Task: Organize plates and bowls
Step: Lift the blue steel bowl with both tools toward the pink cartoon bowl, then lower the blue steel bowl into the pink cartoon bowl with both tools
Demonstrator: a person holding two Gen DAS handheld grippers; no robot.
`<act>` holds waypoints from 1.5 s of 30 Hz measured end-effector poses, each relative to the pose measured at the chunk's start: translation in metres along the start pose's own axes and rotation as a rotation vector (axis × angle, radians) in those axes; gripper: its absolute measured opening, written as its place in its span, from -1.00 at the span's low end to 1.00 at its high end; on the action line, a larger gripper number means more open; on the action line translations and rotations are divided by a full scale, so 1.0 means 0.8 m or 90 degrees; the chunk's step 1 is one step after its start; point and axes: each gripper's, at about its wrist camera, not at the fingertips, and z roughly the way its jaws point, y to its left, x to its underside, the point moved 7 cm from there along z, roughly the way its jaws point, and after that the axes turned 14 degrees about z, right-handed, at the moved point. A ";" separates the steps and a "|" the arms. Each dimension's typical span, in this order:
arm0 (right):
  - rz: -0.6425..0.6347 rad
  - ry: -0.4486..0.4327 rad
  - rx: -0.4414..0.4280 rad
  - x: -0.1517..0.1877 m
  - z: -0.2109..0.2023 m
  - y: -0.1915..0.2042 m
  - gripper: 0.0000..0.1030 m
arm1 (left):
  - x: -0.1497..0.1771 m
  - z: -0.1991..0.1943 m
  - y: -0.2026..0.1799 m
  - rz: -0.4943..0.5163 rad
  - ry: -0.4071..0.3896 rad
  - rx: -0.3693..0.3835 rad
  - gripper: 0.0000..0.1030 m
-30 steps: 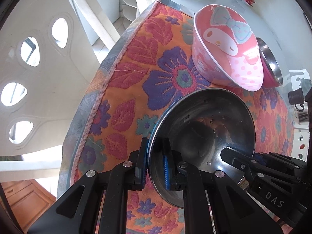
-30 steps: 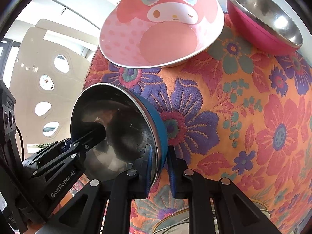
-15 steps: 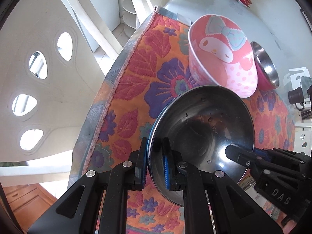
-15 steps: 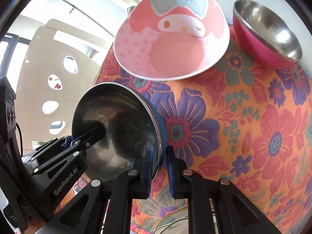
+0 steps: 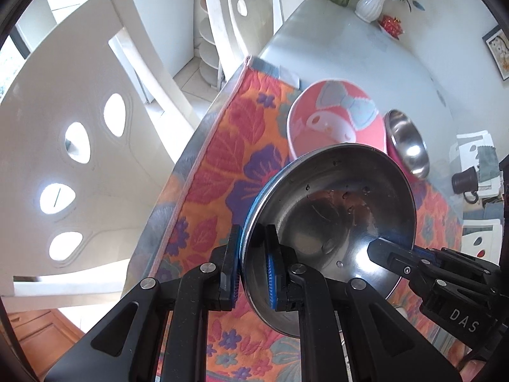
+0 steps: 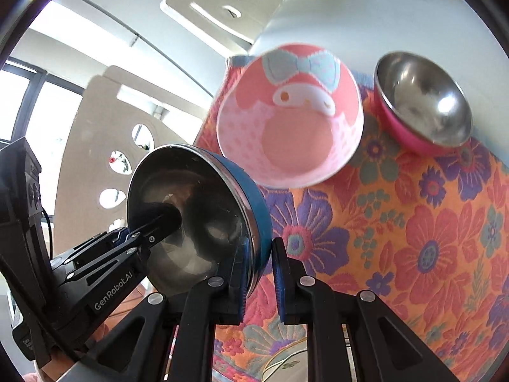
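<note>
Two claws, left claw [image 5: 253, 269], right claw [image 6: 258, 278], clamping steel bowl [image 5: 331, 219] rim

Three bowls are in view: one blue-sided stainless steel bowl [image 5: 331, 210] [image 6: 197, 219] held tilted on its edge, one pink cartoon-printed bowl with a blue bow design [image 5: 334, 117] [image 6: 289, 130], and one magenta-sided stainless steel bowl [image 5: 408, 143] [image 6: 423, 102]. There is one orange floral woven table mat [image 5: 222, 159] [image 6: 413, 229]. Two black two-finger grippers appear, the left gripper [image 5: 251, 267] and the right gripper [image 6: 259, 281]. Two white cut-out chairs [image 5: 79, 146] stand by the table, and one white vase of flowers [image 5: 370, 6] sits at its far end.
</note>
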 end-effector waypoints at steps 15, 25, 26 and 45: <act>-0.017 -0.038 0.021 -0.025 -0.051 -0.008 -0.74 | -0.046 -0.010 -0.011 0.002 -0.042 0.020 -0.79; -0.011 -0.051 0.022 -0.060 -0.053 0.001 -0.74 | -0.087 -0.004 -0.011 -0.018 -0.065 0.048 -0.79; -0.009 -0.053 0.023 -0.065 -0.053 0.000 -0.74 | -0.091 -0.003 -0.012 -0.015 -0.067 0.048 -0.79; 0.057 -0.032 0.028 -0.106 -0.010 -0.042 -0.74 | -0.112 0.064 -0.026 0.025 -0.029 0.080 -0.79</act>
